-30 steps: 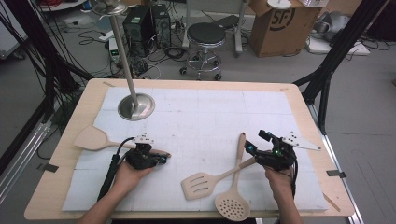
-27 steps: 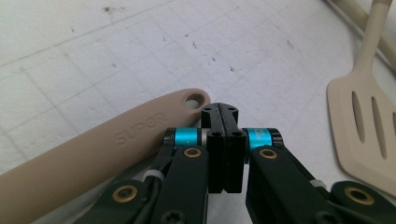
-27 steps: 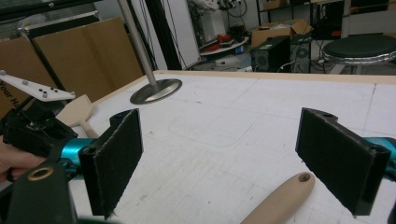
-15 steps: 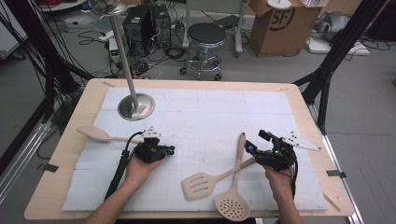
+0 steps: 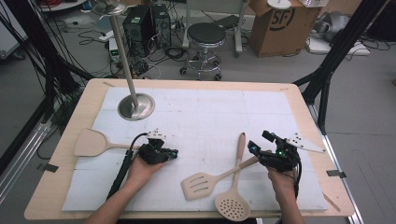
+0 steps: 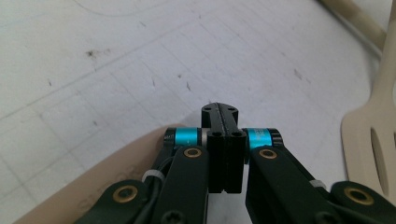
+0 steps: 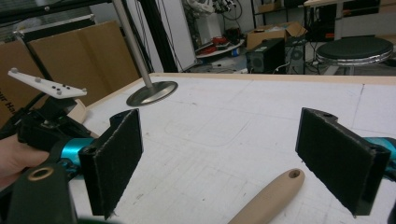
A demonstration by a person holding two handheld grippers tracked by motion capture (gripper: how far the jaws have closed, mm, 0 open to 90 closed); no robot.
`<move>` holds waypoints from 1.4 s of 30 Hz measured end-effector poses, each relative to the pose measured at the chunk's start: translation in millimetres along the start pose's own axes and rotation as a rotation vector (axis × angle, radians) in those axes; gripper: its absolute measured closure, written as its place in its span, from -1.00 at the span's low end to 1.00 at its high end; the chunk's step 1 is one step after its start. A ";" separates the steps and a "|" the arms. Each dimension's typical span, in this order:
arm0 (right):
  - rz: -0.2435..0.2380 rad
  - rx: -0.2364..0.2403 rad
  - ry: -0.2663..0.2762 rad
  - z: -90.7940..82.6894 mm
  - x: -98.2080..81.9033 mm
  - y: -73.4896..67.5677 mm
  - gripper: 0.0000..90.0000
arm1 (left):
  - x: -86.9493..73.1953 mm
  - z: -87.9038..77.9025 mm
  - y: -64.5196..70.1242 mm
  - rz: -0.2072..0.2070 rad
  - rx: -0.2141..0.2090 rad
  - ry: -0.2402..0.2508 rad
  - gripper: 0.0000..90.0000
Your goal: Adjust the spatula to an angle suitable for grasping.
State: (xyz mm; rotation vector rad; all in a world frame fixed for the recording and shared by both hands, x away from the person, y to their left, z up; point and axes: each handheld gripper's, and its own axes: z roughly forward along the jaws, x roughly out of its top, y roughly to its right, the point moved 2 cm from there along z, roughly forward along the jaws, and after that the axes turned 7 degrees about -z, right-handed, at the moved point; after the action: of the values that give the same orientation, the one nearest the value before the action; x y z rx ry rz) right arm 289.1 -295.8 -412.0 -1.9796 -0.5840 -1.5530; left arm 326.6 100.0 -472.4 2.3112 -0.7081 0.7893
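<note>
The left gripper (image 5: 173,153), jaws shut on nothing, is sitting clear of the wooden turner (image 5: 95,143), now lying flat at the frame's left. The right gripper (image 5: 252,148) is waiting wide open around the slotted spatula (image 5: 210,181) handle, probably next to be lifted.

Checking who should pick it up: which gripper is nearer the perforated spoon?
Right. The right gripper sits just beside the perforated spoon handle's upper end; the left gripper is farther off, across the slotted spatula.

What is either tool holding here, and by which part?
Nothing: the left tool is shut on nothing, and the right tool stands open over a wooden handle.
</note>
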 end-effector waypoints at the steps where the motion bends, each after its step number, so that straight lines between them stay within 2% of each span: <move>1: 0.001 -0.001 0.002 -0.2 -0.1 0.1 -0.69 | 0.0 0.0 0.0 0.000 0.000 0.000 1.00; 2: -0.002 -0.003 0.002 -0.4 -0.4 0.7 -0.69 | -5.2 -7.2 -1.5 0.004 0.004 -0.014 1.00; 3: -0.001 -0.004 0.000 -0.6 -0.7 0.8 -0.69 | -5.2 -7.2 -1.5 0.004 0.004 -0.014 1.00; 7: 0.000 -0.003 -0.002 -1.3 -0.9 0.2 -0.69 | -18.3 -25.4 -15.9 -0.066 0.006 0.013 1.00; 8: -0.001 -0.004 -0.003 -1.3 -0.9 0.1 -0.69 | -18.3 -25.4 -15.9 -0.066 0.006 0.013 1.00; 9: -0.001 -0.005 -0.004 -1.1 -1.0 0.1 -0.69 | -21.3 -29.5 -20.7 -0.084 0.007 0.024 1.00; 12: 0.000 -0.004 -0.007 0.5 -1.4 -0.1 -0.69 | -20.8 -29.0 -20.7 -0.085 0.020 0.029 1.00; 17: -0.002 0.000 -0.005 2.2 -0.8 -2.0 -0.69 | -13.5 -21.3 -20.6 -0.093 0.038 0.047 1.00; 18: -0.004 0.001 -0.006 2.4 -0.8 -2.0 -0.69 | -11.7 -19.9 -20.9 -0.098 0.042 0.065 1.00; 23: 0.002 0.001 -0.008 3.2 -1.6 -1.4 -0.69 | -9.9 -15.9 -21.2 -0.101 0.056 0.069 1.00; 26: 0.001 0.005 -0.009 3.5 -1.6 -2.0 -0.69 | -2.1 -10.2 -22.3 -0.099 0.073 0.073 1.00; 31: 0.002 0.001 0.001 1.4 -0.8 -0.5 -0.69 | 11.4 -0.5 -30.2 -0.112 0.089 0.082 1.00; 33: 0.004 0.002 -0.005 1.1 -1.9 0.5 -0.69 | 17.7 1.4 -37.7 -0.127 0.103 0.089 1.00; 35: 0.004 0.002 -0.008 1.3 -2.5 0.3 -0.69 | 19.7 1.4 -39.6 -0.136 0.113 0.089 1.00; 36: 0.003 0.003 -0.007 1.3 -2.4 0.1 -0.69 | 21.9 -0.2 -43.3 -0.156 0.105 0.096 1.00; 38: 0.004 0.003 -0.005 1.1 -2.1 -0.3 -0.69 | 22.2 -2.4 -44.4 -0.162 0.099 0.102 1.00; 41: 0.004 0.004 -0.008 0.9 -2.3 0.0 -0.69 | 22.4 -14.6 -49.5 -0.178 0.093 0.116 1.00; 42: 0.005 0.003 -0.009 1.4 -3.0 0.4 -0.69 | 22.6 -24.5 -55.8 -0.191 0.109 0.129 1.00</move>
State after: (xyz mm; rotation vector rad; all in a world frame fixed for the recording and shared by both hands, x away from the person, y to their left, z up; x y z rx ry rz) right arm 289.6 -295.2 -415.2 -1.9857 -0.5842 -1.5401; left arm 368.9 148.1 -461.1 2.3569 -0.3888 0.8977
